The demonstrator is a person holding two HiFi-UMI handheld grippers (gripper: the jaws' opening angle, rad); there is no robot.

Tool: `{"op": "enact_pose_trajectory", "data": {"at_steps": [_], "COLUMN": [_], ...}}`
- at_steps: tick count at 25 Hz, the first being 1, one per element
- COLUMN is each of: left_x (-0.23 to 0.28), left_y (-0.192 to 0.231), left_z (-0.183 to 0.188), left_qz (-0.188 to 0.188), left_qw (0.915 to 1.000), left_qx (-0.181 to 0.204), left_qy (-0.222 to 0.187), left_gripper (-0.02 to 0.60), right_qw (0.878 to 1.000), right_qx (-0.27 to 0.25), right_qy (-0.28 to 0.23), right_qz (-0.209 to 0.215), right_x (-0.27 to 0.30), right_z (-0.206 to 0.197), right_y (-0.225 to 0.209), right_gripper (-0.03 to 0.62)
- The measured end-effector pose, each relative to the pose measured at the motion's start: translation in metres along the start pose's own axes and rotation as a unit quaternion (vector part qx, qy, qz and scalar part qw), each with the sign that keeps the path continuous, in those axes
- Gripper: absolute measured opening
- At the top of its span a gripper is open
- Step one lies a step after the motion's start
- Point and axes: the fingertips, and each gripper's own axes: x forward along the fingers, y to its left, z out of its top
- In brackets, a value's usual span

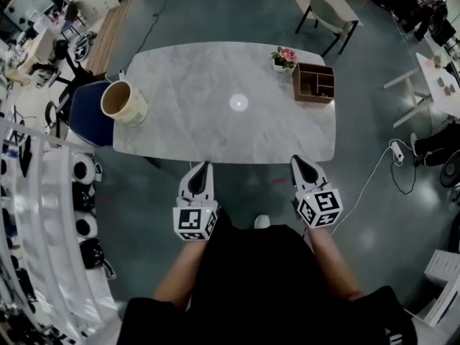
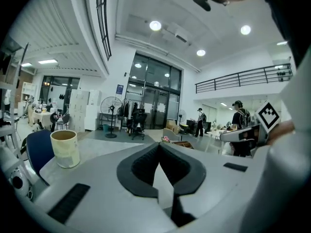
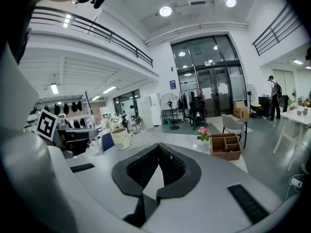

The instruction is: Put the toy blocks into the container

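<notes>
Upper left of the head view, a cream cylindrical container [image 1: 123, 103] stands on the white marble-topped table [image 1: 215, 131]; it looks light, stiff and easy to tip. Lower centre, the left gripper [image 1: 204, 167] and right gripper [image 1: 299, 162] hang near the table's front edge, jaws closed on nothing. No toy blocks show in any view, so their feel and grip point cannot be judged.

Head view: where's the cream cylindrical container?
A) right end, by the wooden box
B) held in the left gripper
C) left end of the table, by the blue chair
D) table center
C: the cream container stands on the table at its left end, beside the blue chair. The wooden box is at the opposite end.
</notes>
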Motion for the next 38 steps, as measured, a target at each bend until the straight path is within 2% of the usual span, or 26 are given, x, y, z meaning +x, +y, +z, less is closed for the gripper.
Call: {"op": "enact_pose_trajectory", "data": {"at_steps": [7,11,15,26,32,38], "left_x": [-0.032,-0.04,-0.041,-0.031,-0.031,-0.035], "left_y": [-0.083,-0.102,-0.115,-0.12,-0.111,-0.098], "left_z": [-0.022,-0.024,-0.024,-0.005,-0.006,-0.015], "left_qz": [0.026,0.034,0.022,0.025,0.037,0.039], "left_qw": [0.9997,0.9994,0.9997,0.9994,0.999,0.999], "left_qx": [0.0,0.002,0.011,-0.001,0.008,-0.013], "left_qy": [-0.002,-0.006,-0.005,-0.025,-0.024,-0.016], "left_gripper": [0.003,0.003,0.003,0.003,0.003,0.003], "right_qw": [1.0,1.0,0.999,0.999,0.999,0.999], "right_qx": [-0.028,-0.029,-0.029,-0.044,-0.045,-0.052], "right_qy": [-0.01,-0.011,-0.016,-0.026,-0.024,-0.008], "right_qz": [-0.004,-0.006,-0.011,-0.007,0.003,0.011], "right_x": [-0.071,-0.091,-0.101,-0.1,-0.086,-0.069], "right_z": [-0.016,-0.024,-0.026,-0.011,-0.012,-0.018], "right_y": [-0.047,-0.057,-0.062,-0.064,-0.062,-0.05], "right_gripper": [0.0,0.0,0.0,0.0,0.0,0.0]}}
